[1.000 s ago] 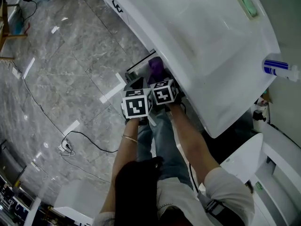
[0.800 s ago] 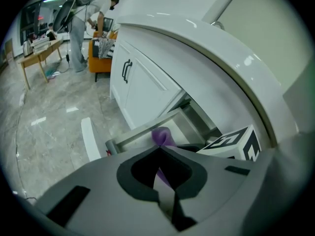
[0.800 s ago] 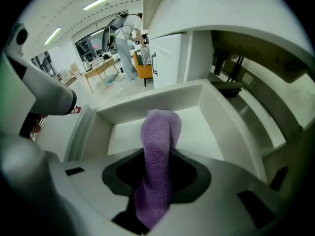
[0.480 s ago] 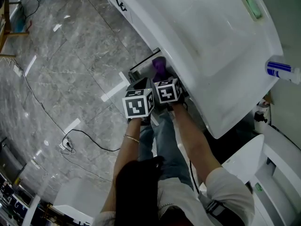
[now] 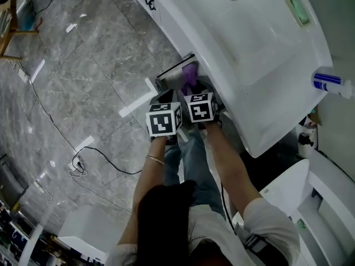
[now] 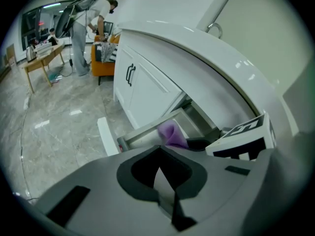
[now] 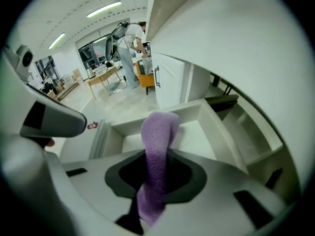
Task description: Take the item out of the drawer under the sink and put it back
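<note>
The purple cloth strip (image 7: 156, 166) sits above the open drawer (image 7: 216, 127) under the sink (image 5: 260, 54). Its long axis runs along my right gripper (image 7: 149, 191), free end towards the drawer (tip folded over). That gripper's jaws, just closing, pinch it. My left gripper (image 6: 160, 181) is closed and empty.

Left gripper (image 5: 165, 100): near the body's midline, pointing steeply down and away; jaws together, nothing between them.
Right gripper (image 5: 194, 91): just right of the left one and slightly farther out, also pointing steeply down; its jaws have just been closing and now pinch a purple cloth (image 7: 157, 146), which sticks out past the tips.
Marker cubes: side by side, almost touching.
Left arm (image 5: 148, 173): bare forearm stretched forward from the torso.
Right arm (image 5: 228, 165): bare forearm stretched forward, pale sleeve at the upper arm.
</note>
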The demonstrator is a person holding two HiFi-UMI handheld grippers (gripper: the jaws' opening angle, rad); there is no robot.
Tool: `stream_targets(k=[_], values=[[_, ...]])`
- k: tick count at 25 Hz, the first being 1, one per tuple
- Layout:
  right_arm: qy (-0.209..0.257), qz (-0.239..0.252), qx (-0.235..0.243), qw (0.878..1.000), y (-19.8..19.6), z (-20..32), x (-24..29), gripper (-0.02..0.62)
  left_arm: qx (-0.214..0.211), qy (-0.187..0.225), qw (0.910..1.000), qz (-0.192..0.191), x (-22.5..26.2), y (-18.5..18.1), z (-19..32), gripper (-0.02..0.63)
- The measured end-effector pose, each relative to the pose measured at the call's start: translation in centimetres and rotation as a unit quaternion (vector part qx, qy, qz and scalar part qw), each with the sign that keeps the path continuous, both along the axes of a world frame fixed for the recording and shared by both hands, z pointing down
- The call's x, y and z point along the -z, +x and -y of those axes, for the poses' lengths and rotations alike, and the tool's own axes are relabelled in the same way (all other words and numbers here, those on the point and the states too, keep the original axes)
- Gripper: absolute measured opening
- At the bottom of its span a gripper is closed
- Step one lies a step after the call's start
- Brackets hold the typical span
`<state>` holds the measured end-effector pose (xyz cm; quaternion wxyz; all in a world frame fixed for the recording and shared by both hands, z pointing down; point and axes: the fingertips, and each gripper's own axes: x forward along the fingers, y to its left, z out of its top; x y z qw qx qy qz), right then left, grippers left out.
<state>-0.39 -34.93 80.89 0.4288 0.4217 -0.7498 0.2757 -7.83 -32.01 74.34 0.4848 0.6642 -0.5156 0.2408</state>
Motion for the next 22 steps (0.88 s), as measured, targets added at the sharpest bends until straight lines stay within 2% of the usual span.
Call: stream_targets(k=[3,9,13,22], values=[[0.016,0.009,0.004,1.0,-0.8,-0.6,1.8,0.089,0.007,0.002,1.0,0.001,1.1,-0.8,-1.0,0.004],[0.049,0.021,0.011,0.999,-2.0,-2.3,7.1,0.089,0.016,0.038,0.9991,-0.004,4.9,-1.4,-1.0,0.003],[0.05,0.036,0.007,0.998,-2.3,-3.6,9.0,0.09,0.028,0.052,0.9982,-0.011,6.9,-1.2,-1.8,0.003],[0.113,0.062,-0.017,0.992,-1.2,-3.5,16.5,0.089,0.008,0.093,0.9955,-0.016,12.2,-0.3,-3.2,0.003]])
